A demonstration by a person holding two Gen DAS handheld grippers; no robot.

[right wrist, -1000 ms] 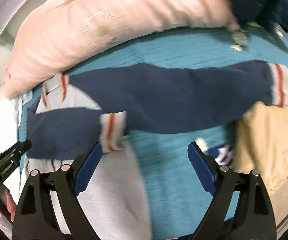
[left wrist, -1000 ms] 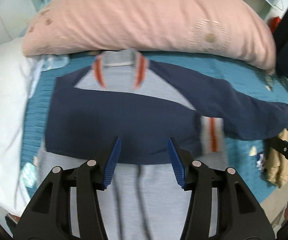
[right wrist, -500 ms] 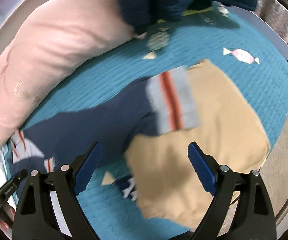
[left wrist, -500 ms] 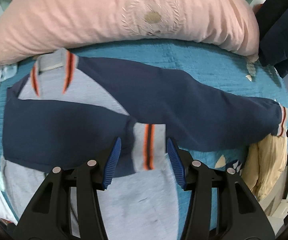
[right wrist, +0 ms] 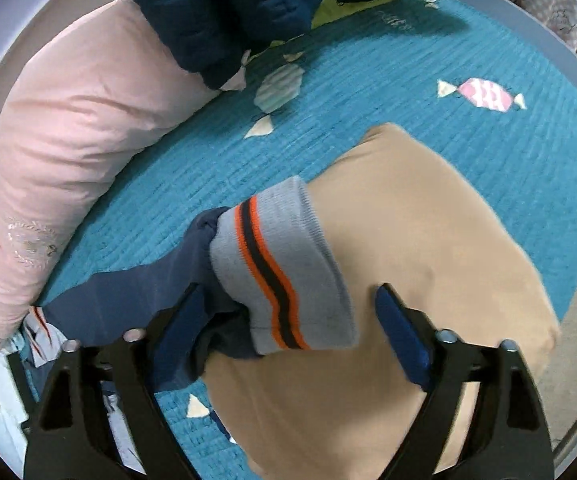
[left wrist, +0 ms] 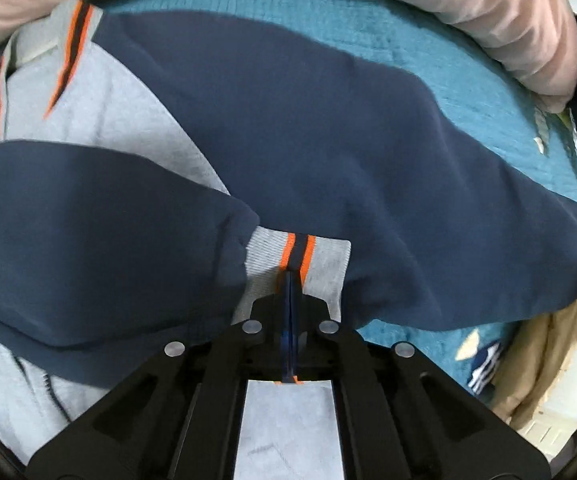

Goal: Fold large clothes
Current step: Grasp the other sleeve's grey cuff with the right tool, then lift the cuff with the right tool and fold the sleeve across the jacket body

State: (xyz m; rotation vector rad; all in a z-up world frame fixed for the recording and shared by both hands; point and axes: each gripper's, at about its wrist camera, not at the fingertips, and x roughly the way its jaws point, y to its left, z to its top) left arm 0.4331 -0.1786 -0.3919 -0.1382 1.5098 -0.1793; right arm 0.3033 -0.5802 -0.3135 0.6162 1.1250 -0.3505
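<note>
1. Left claw (left wrist: 290, 300) is pressed fully together, pinching the grey cuff (left wrist: 298, 258) of the folded-in sleeve at its orange and navy stripe.
2. Right claw (right wrist: 286, 320) stands wide apart, gripping nothing; the other cuff (right wrist: 284, 268) lies between its blue pads (right wrist: 402, 338), and the left pad touches the navy sleeve cloth.
3. That navy and grey sweatshirt (left wrist: 288, 132) is spread flat on the teal bedspread (right wrist: 408, 80), collar toward the pink pillow (right wrist: 68, 140).
4. One sleeve (left wrist: 88, 232) is folded across the grey chest; the other sleeve (left wrist: 428, 208) stretches out sideways.
5. The outstretched sleeve's cuff rests on top of a tan garment (right wrist: 428, 260) near the bed's edge.
6. A dark blue quilted jacket (right wrist: 228, 4) lies beyond the pillow's end.
</note>
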